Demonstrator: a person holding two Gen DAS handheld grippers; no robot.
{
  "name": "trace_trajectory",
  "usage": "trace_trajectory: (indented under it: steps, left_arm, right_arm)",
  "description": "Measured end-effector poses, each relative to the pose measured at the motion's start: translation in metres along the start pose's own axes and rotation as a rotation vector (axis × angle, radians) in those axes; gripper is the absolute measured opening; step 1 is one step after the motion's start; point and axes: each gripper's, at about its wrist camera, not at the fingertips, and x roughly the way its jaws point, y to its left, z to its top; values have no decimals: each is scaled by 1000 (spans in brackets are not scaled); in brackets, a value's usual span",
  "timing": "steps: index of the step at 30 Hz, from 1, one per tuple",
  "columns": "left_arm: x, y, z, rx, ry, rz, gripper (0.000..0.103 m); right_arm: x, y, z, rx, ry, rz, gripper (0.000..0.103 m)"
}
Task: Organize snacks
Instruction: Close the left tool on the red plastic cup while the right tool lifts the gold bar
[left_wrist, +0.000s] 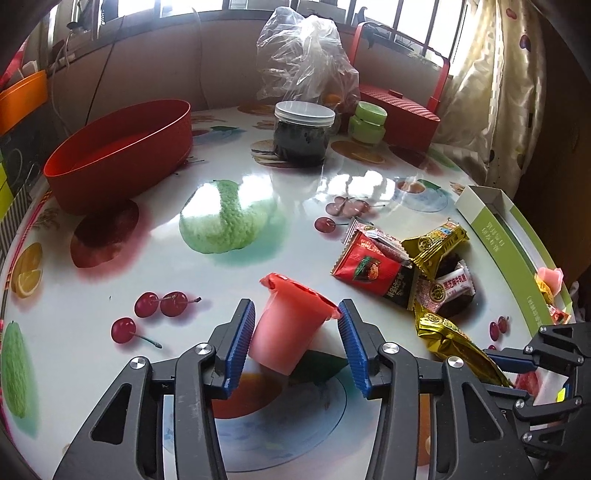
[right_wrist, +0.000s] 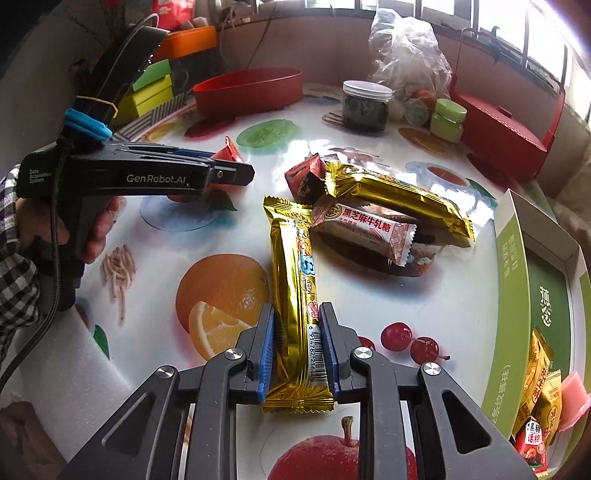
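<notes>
My left gripper (left_wrist: 295, 312) is shut on a pink jelly cup (left_wrist: 286, 328) with a red foil lid, held tilted just above the fruit-print table (left_wrist: 258, 266). In the right wrist view the left gripper (right_wrist: 236, 168) shows at the left with the cup's red lid (right_wrist: 228, 149) between its fingers. My right gripper (right_wrist: 297, 319) is shut on a long gold snack bar (right_wrist: 295, 295) near its barcode end. A pile of snacks lies ahead: another gold bar (right_wrist: 399, 199), a white sesame candy (right_wrist: 364, 230), a red packet (right_wrist: 306, 179).
A red oval tub (left_wrist: 122, 155) stands at the back left. A green-edged box lid (right_wrist: 543, 295) at the right holds several snacks (right_wrist: 543, 406). A dark jar (left_wrist: 303, 134), a green pot (left_wrist: 367, 123), a plastic bag (left_wrist: 306, 59) and a red case (left_wrist: 399, 107) stand at the back.
</notes>
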Motion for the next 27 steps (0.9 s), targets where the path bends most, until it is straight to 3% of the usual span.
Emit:
trace_trajectory:
  steps: [27]
  left_arm:
    - [-32,-31,-6,-8,-78,-48,42]
  right_arm:
    - [-21,0,-12,54,-54,-5,22]
